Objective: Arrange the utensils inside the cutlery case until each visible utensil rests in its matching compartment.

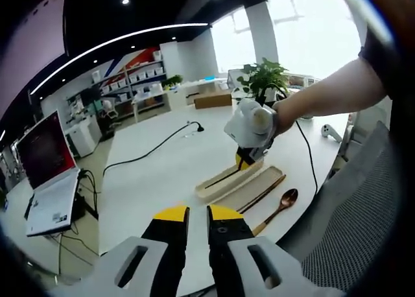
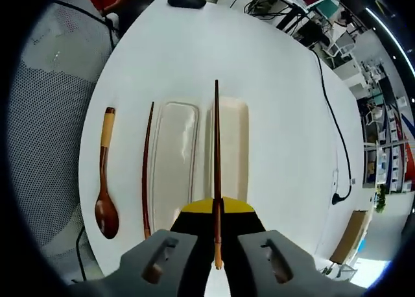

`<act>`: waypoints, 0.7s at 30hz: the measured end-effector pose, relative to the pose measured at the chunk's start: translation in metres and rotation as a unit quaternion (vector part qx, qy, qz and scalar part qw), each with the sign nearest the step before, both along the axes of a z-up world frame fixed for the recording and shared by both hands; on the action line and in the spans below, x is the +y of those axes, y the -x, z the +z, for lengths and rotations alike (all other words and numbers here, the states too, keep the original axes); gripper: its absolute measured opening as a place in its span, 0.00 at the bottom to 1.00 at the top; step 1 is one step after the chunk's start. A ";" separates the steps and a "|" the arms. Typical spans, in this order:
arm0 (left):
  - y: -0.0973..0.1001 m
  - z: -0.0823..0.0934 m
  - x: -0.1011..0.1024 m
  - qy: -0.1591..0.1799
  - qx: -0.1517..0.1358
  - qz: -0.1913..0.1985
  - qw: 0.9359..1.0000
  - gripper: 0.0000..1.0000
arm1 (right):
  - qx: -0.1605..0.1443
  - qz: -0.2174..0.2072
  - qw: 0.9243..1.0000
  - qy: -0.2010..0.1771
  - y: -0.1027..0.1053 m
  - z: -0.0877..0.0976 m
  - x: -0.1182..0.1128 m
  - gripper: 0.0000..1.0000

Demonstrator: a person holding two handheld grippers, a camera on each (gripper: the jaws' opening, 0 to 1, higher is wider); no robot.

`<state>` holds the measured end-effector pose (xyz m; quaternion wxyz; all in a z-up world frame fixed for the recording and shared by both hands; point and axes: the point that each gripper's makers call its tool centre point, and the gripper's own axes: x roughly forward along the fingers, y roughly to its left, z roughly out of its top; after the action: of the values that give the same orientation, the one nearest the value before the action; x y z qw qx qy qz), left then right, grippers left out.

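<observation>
Over the cutlery case (image 2: 230,141), my right gripper (image 2: 217,209) clamps a chopstick (image 2: 216,154); left gripper (image 1: 198,214) jaws nearly closed, empty.

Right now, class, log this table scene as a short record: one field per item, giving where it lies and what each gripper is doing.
right gripper: shut on a chopstick, held over the case
held chopstick: runs lengthwise above the case's right tray
case: two cream trays side by side, both look empty
second chopstick: on the table, along the left tray's outer edge
spoon: wooden, on the table left of that chopstick, bowl nearest the camera
left gripper: jaws close together, holding nothing, away from the case
table: white, round
</observation>
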<state>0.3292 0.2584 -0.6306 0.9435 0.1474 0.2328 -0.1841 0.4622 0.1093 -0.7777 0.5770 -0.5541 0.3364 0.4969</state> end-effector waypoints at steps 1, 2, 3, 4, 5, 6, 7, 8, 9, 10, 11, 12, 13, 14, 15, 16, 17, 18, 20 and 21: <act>0.000 0.000 0.000 -0.002 0.000 -0.001 1.000 0.11 | -0.004 0.001 1.000 0.000 -0.002 -0.001 0.001 0.00; 0.000 0.000 0.000 -0.002 0.000 -0.002 1.000 0.11 | -0.006 0.002 1.000 0.000 -0.003 -0.001 0.002 0.00; 0.000 0.000 0.000 -0.001 0.000 -0.001 1.000 0.11 | -0.009 0.002 1.000 0.002 -0.005 -0.002 0.003 0.00; 0.000 0.000 0.000 0.000 0.000 -0.001 1.000 0.11 | -0.010 0.002 1.000 0.001 -0.006 -0.003 0.003 0.00; 0.000 0.000 0.000 0.001 0.000 0.000 1.000 0.11 | -0.009 0.002 1.000 0.001 -0.006 -0.004 0.004 0.00; 0.000 -0.001 0.000 0.001 0.001 0.000 1.000 0.11 | -0.009 0.001 1.000 0.001 -0.006 -0.005 0.004 0.00; 0.000 -0.002 0.001 0.002 0.003 0.000 1.000 0.11 | -0.010 0.002 1.000 0.000 -0.007 -0.006 0.005 0.00; 0.000 -0.003 0.001 0.002 0.005 0.000 1.000 0.11 | -0.012 0.002 1.000 0.001 -0.008 -0.007 0.005 0.00; 0.000 -0.003 0.001 0.001 0.005 0.000 1.000 0.11 | -0.016 0.003 1.000 -0.002 -0.010 -0.007 0.006 0.00; 0.000 -0.002 0.002 0.001 0.003 0.001 1.000 0.11 | -0.016 0.001 1.000 -0.002 -0.010 -0.008 0.006 0.00; 0.000 -0.002 0.002 0.000 0.002 0.002 1.000 0.11 | -0.017 0.000 1.000 -0.005 -0.012 -0.009 0.007 0.00; 0.000 -0.002 0.003 -0.009 -0.001 0.002 1.000 0.11 | -0.019 0.000 1.000 -0.006 -0.012 -0.009 0.008 0.00; 0.000 -0.002 0.004 -0.014 -0.003 0.002 1.000 0.11 | -0.025 0.000 1.000 -0.009 -0.014 -0.010 0.009 0.00; -0.001 -0.001 0.004 -0.016 -0.005 0.003 1.000 0.11 | -0.029 0.002 1.000 -0.009 -0.015 -0.010 0.009 0.00; -0.001 -0.001 0.004 -0.015 -0.005 0.003 1.000 0.11 | -0.035 0.002 0.999 -0.012 -0.016 -0.011 0.010 0.00; 0.000 -0.001 0.005 -0.012 -0.003 0.005 1.000 0.11 | -0.034 0.002 0.999 -0.013 -0.016 -0.013 0.011 0.00; 0.000 -0.002 0.005 -0.012 -0.002 0.005 1.000 0.11 | -0.034 0.002 0.999 -0.014 -0.016 -0.014 0.011 0.00; 0.000 -0.002 0.005 -0.012 -0.002 0.005 1.000 0.11 | -0.035 0.003 0.999 -0.014 -0.016 -0.016 0.011 0.00; 0.000 -0.002 0.005 -0.011 -0.001 0.003 1.000 0.11 | -0.038 0.002 0.999 -0.011 -0.019 -0.019 0.010 0.00; 0.000 -0.002 0.004 -0.011 -0.001 0.003 1.000 0.11 | -0.038 0.001 0.999 -0.010 -0.020 -0.020 0.010 0.00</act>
<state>0.3293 0.2627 -0.6328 0.9426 0.1568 0.2347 -0.1785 0.4824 0.1189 -0.7976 0.5949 -0.5669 0.3086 0.4791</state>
